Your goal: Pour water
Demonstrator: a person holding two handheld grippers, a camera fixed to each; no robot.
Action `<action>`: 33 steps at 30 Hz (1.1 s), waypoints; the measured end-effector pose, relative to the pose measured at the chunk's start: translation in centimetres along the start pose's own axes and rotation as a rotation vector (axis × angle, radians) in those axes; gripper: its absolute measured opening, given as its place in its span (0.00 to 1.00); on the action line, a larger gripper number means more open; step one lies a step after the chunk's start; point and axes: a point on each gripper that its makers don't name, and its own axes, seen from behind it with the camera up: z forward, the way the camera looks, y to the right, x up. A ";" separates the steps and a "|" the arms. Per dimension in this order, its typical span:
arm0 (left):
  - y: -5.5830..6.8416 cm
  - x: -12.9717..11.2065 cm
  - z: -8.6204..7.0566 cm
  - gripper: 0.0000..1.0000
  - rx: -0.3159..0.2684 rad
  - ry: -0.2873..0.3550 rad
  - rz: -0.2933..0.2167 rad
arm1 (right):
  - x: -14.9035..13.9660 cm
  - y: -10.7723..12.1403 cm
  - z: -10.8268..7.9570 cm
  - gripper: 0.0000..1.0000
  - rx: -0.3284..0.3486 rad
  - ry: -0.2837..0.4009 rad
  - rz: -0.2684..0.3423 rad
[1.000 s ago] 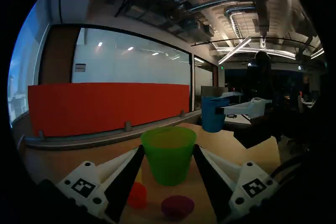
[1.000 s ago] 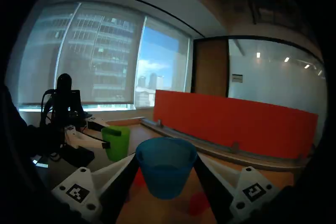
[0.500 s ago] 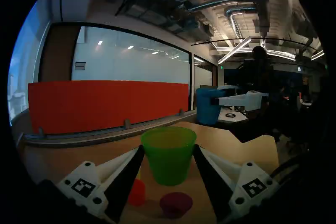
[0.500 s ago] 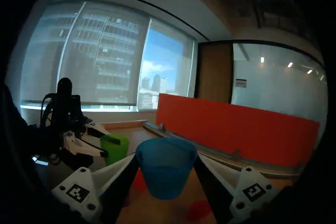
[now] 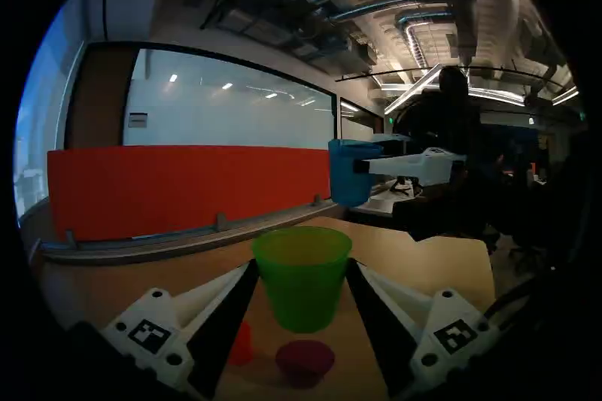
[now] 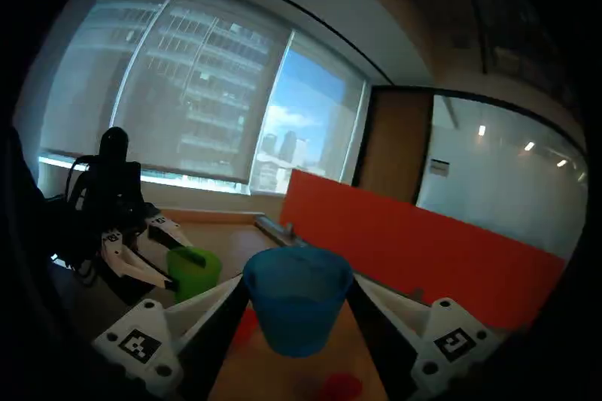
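Observation:
In the left gripper view my left gripper (image 5: 302, 273) is shut on a green plastic cup (image 5: 301, 275), held upright above the wooden table (image 5: 421, 254). Farther off at upper right, the blue cup (image 5: 348, 171) hangs in the other gripper (image 5: 406, 166). In the right gripper view my right gripper (image 6: 298, 303) is shut on that blue cup (image 6: 297, 309), upright, with water inside. The green cup (image 6: 193, 271) and the left gripper (image 6: 135, 250) sit lower left of it, held by a dark-sleeved hand.
An orange partition (image 5: 188, 183) with a metal rail runs along the table's far side. A red cup (image 5: 241, 342) and a maroon cup (image 5: 305, 362) stand on the table below the green cup. Large windows (image 6: 188, 100) lie behind the left gripper.
The right gripper with the blue cup has risen and moved closer toward the green cup. In the right gripper view the green cup has dropped lower in view. Both cups stay upright.

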 end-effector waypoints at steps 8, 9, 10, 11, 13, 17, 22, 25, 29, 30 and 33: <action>0.9 -0.2 0.0 0.85 -0.029 -0.006 -0.015 | 1.4 0.3 0.1 0.90 0.001 0.003 -0.085; 1.0 -0.3 0.0 0.85 -0.032 -0.006 -0.016 | 1.6 0.3 0.1 0.90 0.002 0.004 -0.097; 1.0 -0.3 0.0 0.85 -0.034 -0.005 -0.017 | 1.7 0.3 0.2 0.90 0.002 0.005 -0.107; 1.1 -0.4 0.0 0.85 -0.036 -0.004 -0.018 | 1.9 0.3 0.2 0.90 0.003 0.007 -0.117; 1.2 -0.5 0.1 0.85 -0.040 -0.004 -0.020 | 2.2 0.4 0.3 0.90 0.002 0.010 -0.133; 1.6 -0.5 0.1 0.85 -0.052 -0.005 -0.021 | 2.8 0.5 0.5 0.90 0.003 0.018 -0.151; 2.0 -0.3 0.3 0.85 -0.063 -0.002 -0.012 | 3.3 0.4 0.8 0.90 0.010 0.022 -0.173; 2.1 -0.3 0.4 0.85 -0.067 0.001 -0.009 | 3.6 0.3 1.0 0.90 0.012 0.022 -0.192; 2.2 -0.2 0.5 0.85 -0.073 0.004 -0.005 | 4.0 0.3 1.2 0.90 0.011 0.026 -0.218; 2.3 -0.2 0.5 0.85 -0.074 0.004 -0.003 | 4.1 0.3 1.3 0.90 0.012 0.028 -0.224; 2.4 -0.3 0.6 0.85 -0.078 0.005 0.008 | 4.4 0.2 1.4 0.90 0.020 0.035 -0.236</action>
